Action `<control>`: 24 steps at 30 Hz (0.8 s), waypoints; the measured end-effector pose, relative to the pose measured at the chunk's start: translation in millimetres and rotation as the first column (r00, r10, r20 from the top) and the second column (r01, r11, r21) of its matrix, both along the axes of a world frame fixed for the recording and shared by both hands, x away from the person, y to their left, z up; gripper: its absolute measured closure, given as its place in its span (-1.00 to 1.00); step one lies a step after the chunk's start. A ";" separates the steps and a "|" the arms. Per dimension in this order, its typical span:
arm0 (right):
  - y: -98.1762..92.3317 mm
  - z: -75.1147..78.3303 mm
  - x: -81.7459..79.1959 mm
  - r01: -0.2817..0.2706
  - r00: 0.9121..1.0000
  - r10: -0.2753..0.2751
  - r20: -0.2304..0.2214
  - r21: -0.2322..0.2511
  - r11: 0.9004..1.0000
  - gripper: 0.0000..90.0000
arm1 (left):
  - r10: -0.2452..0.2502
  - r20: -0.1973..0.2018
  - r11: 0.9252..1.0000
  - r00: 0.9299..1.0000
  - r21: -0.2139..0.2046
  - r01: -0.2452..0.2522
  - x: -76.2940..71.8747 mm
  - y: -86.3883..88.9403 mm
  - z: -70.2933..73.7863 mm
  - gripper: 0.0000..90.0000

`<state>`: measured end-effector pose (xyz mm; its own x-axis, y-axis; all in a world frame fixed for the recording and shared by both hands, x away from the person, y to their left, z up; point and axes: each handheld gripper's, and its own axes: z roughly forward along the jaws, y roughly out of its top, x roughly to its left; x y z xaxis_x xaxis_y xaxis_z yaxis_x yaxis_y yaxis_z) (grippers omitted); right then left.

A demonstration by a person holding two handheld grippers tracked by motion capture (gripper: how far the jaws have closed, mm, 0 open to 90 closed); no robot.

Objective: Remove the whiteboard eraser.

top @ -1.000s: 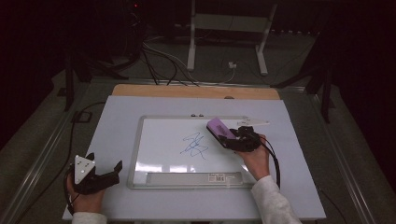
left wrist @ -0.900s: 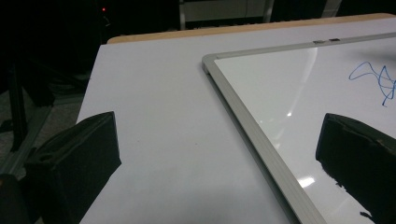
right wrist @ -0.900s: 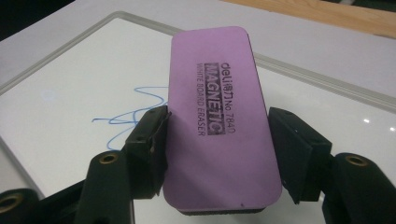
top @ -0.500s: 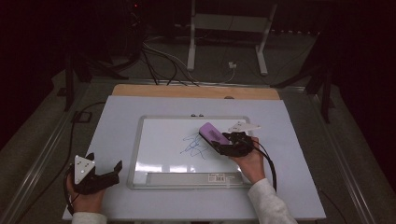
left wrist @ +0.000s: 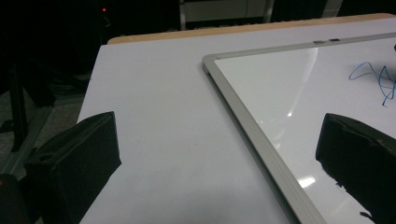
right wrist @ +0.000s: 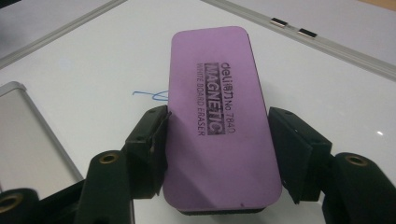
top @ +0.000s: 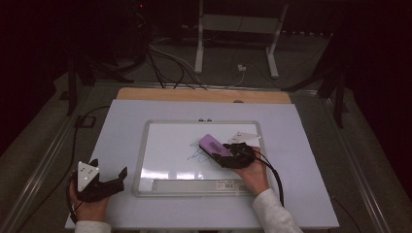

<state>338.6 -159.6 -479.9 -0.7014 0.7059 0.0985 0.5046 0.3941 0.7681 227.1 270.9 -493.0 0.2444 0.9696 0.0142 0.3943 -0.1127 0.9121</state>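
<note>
Currently we hold the purple eraser [right wrist: 219, 126] clenched in the right claw [top: 224, 156] over the whiteboard [top: 165, 160] beside the blue scribble [top: 197, 154], left claw [top: 109, 180] released on the worktop [top: 301, 160]; risk: tilted eraser skims, leaving ink unwiped.

The high view looks forward and down from above the person's side, taking in the whole pale lilac table [top: 301, 145] from fairly far. The left gripper view sits low and close over the tabletop, facing the near-left corner of the silver-framed whiteboard [left wrist: 252, 126]. The right gripper view hovers very close above the same board [right wrist: 327, 84], probably facing its far edge. All three share the blue scribble [top: 197, 154].
</note>
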 end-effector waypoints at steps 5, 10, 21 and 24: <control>5.2 -1.2 -1.5 -0.010 1.000 0.010 -0.006 -0.004 1.000 -0.08 | -0.001 0.001 1.000 1.000 0.002 0.001 -0.1 -0.3 0.0 -0.99; 10.5 -2.8 -2.9 -0.019 1.000 0.019 -0.008 -0.008 1.000 -0.08 | -0.001 0.000 1.000 1.000 0.000 0.001 0.1 -0.1 -0.2 -0.99; 19.6 -5.7 -5.3 -0.038 0.999 0.038 -0.016 -0.014 0.999 -0.08 | -0.003 0.000 1.000 1.000 0.002 0.003 0.4 -0.3 -0.2 -0.99; 22.0 -6.7 -5.9 -0.043 0.999 0.043 -0.017 -0.017 0.999 -0.08 | -0.004 -0.001 1.000 1.000 0.003 0.004 0.4 -0.5 -0.4 -0.99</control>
